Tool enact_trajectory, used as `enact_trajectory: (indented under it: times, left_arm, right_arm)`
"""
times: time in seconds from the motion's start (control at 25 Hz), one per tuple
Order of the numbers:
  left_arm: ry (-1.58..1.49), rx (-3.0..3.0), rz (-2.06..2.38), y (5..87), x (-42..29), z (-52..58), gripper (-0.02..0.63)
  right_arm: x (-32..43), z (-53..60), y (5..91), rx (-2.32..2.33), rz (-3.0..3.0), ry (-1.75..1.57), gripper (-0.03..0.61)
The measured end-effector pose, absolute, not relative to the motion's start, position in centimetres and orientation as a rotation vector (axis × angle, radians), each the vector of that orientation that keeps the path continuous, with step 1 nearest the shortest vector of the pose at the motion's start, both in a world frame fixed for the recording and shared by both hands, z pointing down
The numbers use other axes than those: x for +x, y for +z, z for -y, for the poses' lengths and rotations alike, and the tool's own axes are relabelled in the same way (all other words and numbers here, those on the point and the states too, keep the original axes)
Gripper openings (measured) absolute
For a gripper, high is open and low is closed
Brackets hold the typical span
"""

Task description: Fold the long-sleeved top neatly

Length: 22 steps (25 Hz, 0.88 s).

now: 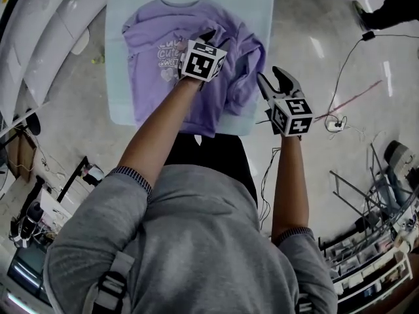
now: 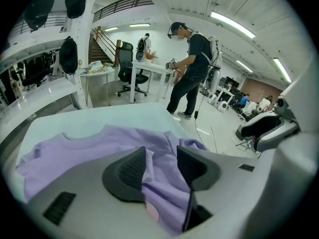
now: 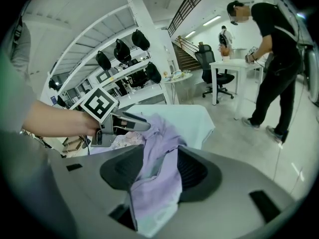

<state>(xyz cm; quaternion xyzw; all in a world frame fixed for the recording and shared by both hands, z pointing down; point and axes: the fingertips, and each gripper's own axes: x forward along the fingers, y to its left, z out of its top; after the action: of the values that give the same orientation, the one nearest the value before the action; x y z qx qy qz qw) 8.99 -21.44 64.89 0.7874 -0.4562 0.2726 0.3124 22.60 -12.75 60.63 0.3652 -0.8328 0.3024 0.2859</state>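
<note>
head view: the purple long-sleeved top [image 1: 157, 31] lies front up on a pale blue table [image 1: 124, 5], one sleeve heaped over its body and no clean fold made yet, its white chest print [image 1: 165, 56] partly covered and too blurred to read. left gripper view: the left gripper [image 2: 161, 151] stands released, cloth slack between its jaws. right gripper view: the right gripper [image 3: 160, 151] likewise gapes, a sleeve fold draped loosely through it.
</note>
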Motion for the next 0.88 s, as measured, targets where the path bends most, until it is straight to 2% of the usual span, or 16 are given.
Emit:
enact_trajectory:
  times: [0.52, 0.88]
  left_arm:
    - [0.656, 2.305, 1.03, 56.4, 9.1, 15.7, 0.227]
    - [0.626, 2.419, 0.858, 53.6, 9.1, 10.1, 0.227]
  right_arm:
    - [23.0, 10.5, 59.7, 1.115, 2.159, 0.831, 0.229]
    - [21.9, 5.3, 59.3, 1.301, 2.056, 0.904, 0.229]
